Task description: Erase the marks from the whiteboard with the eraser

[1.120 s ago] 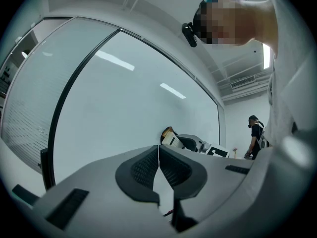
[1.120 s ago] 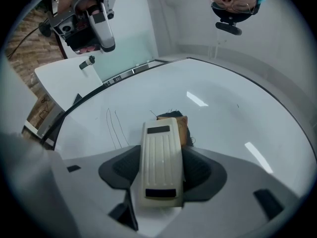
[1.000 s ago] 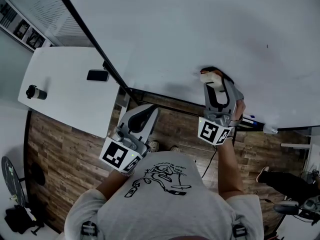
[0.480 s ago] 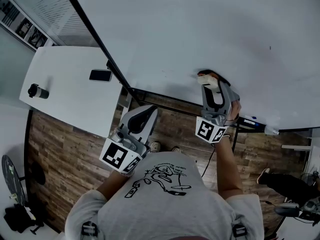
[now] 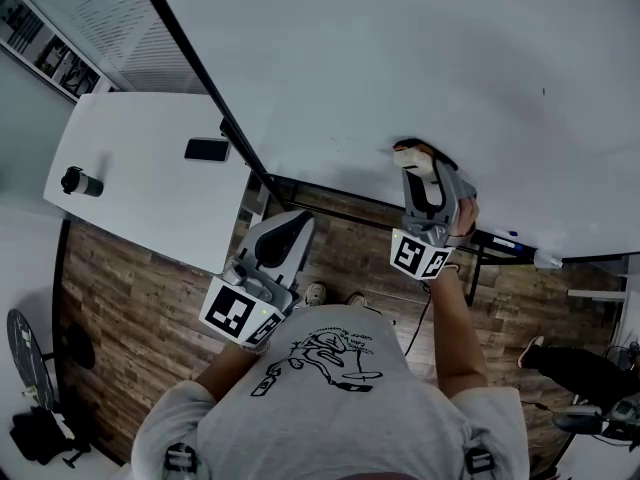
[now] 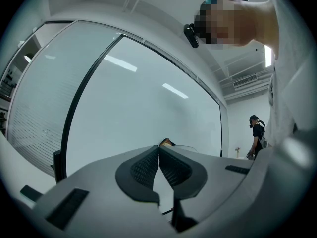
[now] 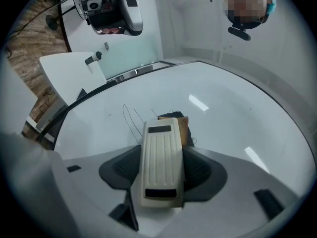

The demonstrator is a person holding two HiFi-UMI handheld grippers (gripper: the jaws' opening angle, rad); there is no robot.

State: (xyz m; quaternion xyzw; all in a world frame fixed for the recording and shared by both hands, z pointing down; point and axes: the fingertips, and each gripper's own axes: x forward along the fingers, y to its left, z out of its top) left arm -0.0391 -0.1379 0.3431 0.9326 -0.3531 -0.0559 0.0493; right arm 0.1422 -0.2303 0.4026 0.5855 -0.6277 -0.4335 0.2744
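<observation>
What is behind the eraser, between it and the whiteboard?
The eraser, clamped in the right claw, presses its pad against the whiteboard. Thin pen lines show left of it; any marks under the pad are covered.

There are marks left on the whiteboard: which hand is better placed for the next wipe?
Right. The right tongs hold the eraser, its dark pad at the whiteboard just beside the thin pen marks. The left tongs are shut, empty, and held back off the board.
</observation>
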